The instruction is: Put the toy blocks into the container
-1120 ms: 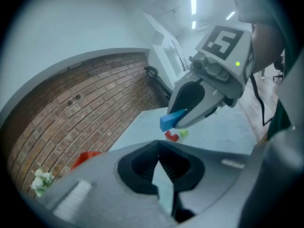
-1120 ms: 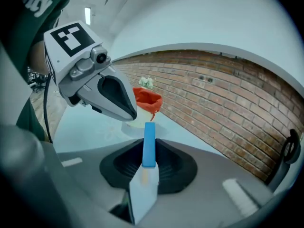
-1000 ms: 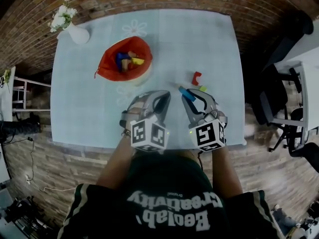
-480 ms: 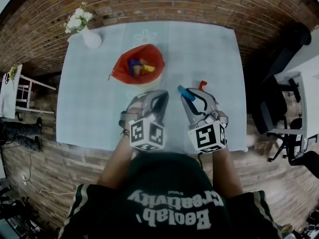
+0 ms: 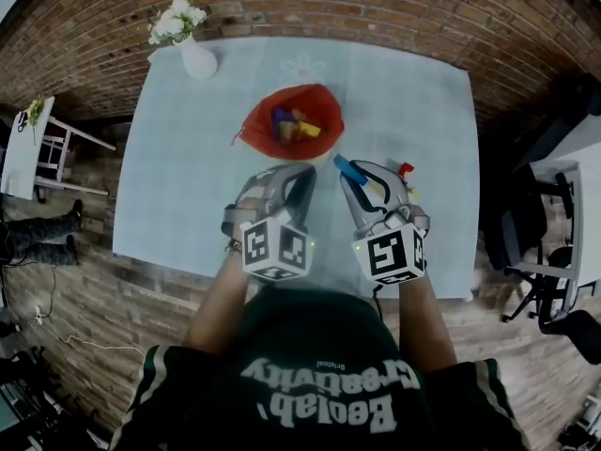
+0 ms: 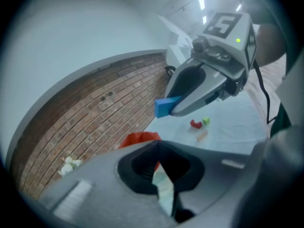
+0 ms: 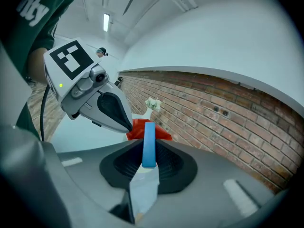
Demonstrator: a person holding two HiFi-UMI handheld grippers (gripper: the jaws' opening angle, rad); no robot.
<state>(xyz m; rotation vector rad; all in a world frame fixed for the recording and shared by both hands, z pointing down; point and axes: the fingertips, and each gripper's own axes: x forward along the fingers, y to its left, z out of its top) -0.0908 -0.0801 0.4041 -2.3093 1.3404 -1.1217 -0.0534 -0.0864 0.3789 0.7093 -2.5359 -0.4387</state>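
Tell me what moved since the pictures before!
The right gripper, shut on the flat blue toy block, carried it away from the loose red toy block and green toy block toward the red bowl-shaped container. The left gripper, shut and empty, moved alongside. The grip on the block, the loose blocks on the pale tablecloth and the container stayed as they were.

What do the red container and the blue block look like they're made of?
The red container looks like soft matte fabric: its rim sags and wrinkles. The blue block, probably painted wood or hard plastic: smooth flat faces, crisp edges, uniform colour.
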